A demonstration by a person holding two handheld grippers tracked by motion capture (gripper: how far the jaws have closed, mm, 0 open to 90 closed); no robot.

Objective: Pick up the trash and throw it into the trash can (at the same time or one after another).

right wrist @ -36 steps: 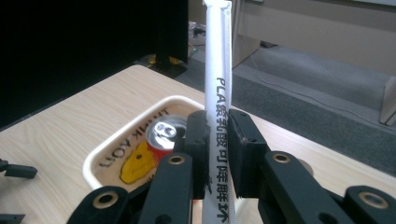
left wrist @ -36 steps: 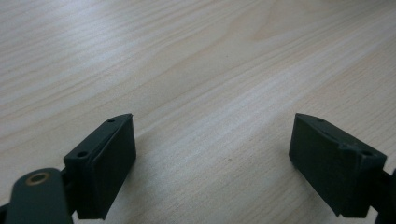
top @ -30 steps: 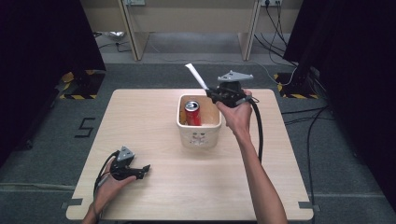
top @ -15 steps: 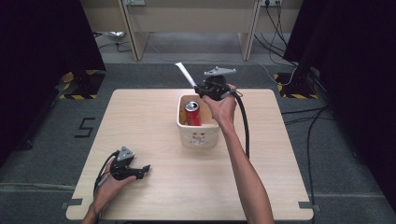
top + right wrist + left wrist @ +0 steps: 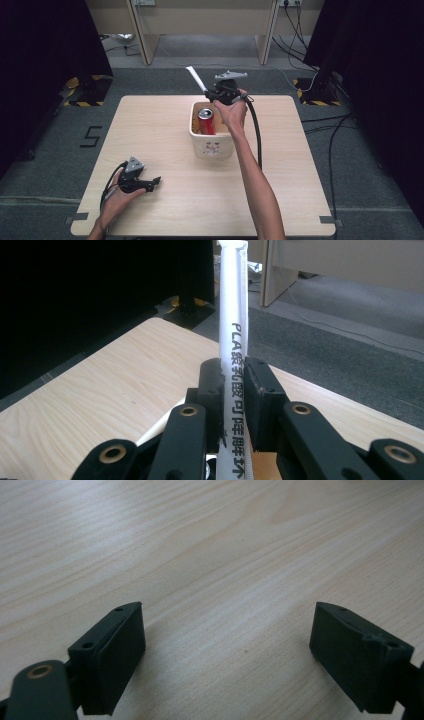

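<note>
My right gripper (image 5: pixel 234 371) is shut on a white paper-wrapped straw (image 5: pixel 233 315) with black print; the straw sticks up past the jaws. In the high view that right gripper (image 5: pixel 214 92) hangs over the far rim of a cream tub (image 5: pixel 212 145), and the straw (image 5: pixel 195 78) slants up and to the left from it. A red can (image 5: pixel 206 121) stands upright inside the tub. My left gripper (image 5: pixel 154 181) rests low at the table's near left, held in a hand. Its jaws are wide apart in the left gripper view, left gripper (image 5: pixel 227 645) over bare wood, nothing between them.
The light wooden table (image 5: pixel 150 130) stands on grey carpet. A black cable (image 5: pixel 257 135) trails from the right gripper along the forearm. Desk legs and floor cables lie beyond the far edge. Dark curtains flank both sides.
My right hand has carried the straw leftward and a little down, from beyond the tub's right corner to above its far rim. The left hand has stayed put.
</note>
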